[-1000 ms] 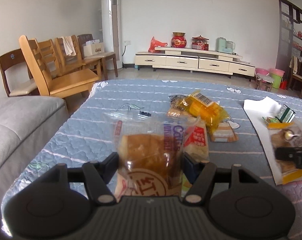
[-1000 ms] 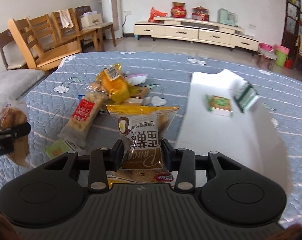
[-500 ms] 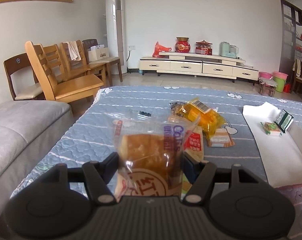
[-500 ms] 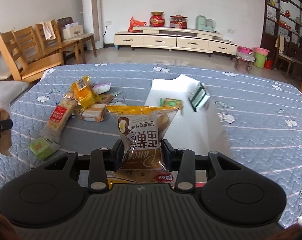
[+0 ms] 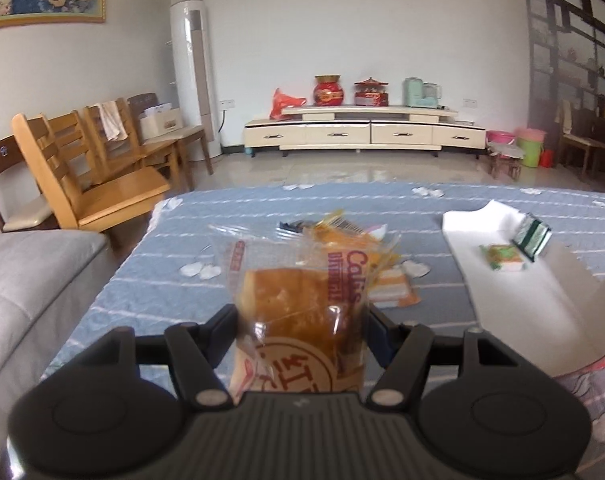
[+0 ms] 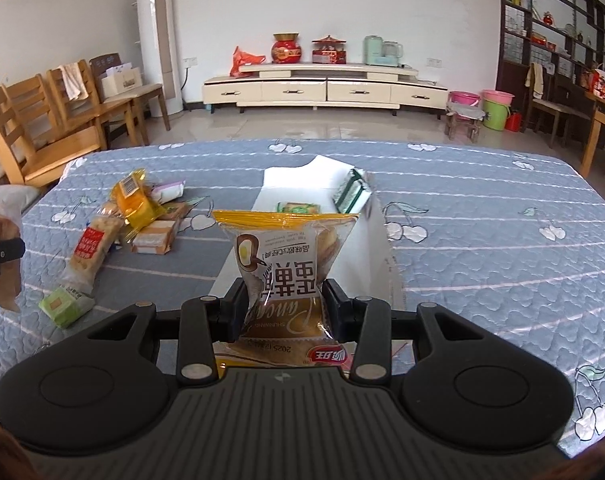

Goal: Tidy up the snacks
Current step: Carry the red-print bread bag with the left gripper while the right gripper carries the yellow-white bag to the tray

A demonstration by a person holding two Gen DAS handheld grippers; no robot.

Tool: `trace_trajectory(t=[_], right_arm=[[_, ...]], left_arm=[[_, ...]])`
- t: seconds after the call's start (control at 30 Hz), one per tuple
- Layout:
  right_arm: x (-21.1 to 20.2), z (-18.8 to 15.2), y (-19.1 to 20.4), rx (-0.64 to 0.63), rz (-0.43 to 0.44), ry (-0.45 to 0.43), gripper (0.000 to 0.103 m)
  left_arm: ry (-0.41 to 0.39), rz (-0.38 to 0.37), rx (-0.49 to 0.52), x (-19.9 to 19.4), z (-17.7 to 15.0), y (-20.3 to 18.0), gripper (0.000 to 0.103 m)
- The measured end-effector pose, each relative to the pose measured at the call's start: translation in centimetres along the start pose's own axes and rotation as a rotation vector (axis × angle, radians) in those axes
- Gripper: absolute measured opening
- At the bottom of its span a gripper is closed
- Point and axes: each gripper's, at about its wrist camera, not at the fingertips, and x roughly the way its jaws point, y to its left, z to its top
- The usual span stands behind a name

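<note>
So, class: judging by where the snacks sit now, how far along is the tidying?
Done: two small packets lie in the white box. In hand: the left gripper holds a clear-wrapped bread; the right gripper holds a pancake pack, right over the box. Left: a pile of snacks and a green packet on the quilt.
</note>
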Motion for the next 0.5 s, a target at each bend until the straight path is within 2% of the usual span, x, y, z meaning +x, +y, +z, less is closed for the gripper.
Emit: trace_trajectory(t=[0.27, 0.5], right_arm=[[-0.5, 0.1, -1.2, 0.019, -0.020, -0.024, 0.050], [-0.8, 0.1, -2.2, 0.032, -0.027, -0.034, 0.050]], left_arm=[[-0.010, -0.079, -0.006, -0.3, 1.1, -3.6, 0.067], [-0.028, -0.150, 0.033, -0.7, 1.9, -7.0, 0.067]])
